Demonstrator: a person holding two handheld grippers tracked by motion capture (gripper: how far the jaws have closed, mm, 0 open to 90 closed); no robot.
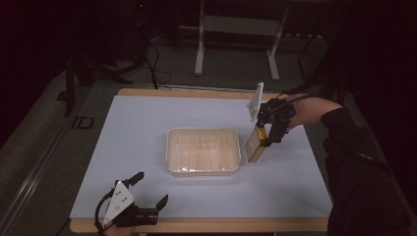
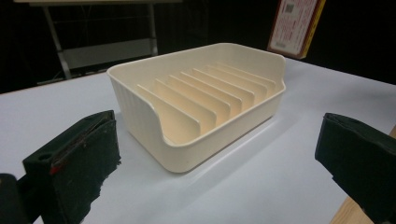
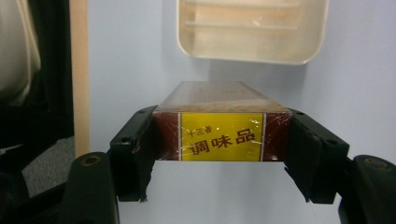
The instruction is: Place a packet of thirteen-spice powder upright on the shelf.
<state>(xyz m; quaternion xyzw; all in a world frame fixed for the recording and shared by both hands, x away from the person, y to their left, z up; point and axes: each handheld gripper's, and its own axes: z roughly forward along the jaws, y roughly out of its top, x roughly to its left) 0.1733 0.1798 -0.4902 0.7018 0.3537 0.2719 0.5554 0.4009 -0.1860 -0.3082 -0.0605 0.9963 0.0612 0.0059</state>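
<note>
A cream plastic rack tray (image 1: pixel 203 151) with several upright dividers sits mid-table; it appears close up in the left gripper view (image 2: pixel 201 100) and at the top of the right gripper view (image 3: pixel 252 30). My right gripper (image 1: pixel 269 135) hangs just right of the tray, shut on a flat box (image 1: pixel 254 145) with a dark red and yellow label (image 3: pixel 221 135), held above the table. The box's far end shows in the left gripper view (image 2: pixel 296 25). My left gripper (image 1: pixel 150 189) rests at the table's front left, open, with both jaws wide apart and nothing between them.
A pale blue mat (image 1: pixel 147 128) covers the wooden table (image 1: pixel 196 225). A white plate (image 1: pixel 255 101) rides on top of the right gripper. Table legs and cables (image 1: pixel 199 44) stand on the floor beyond the far edge.
</note>
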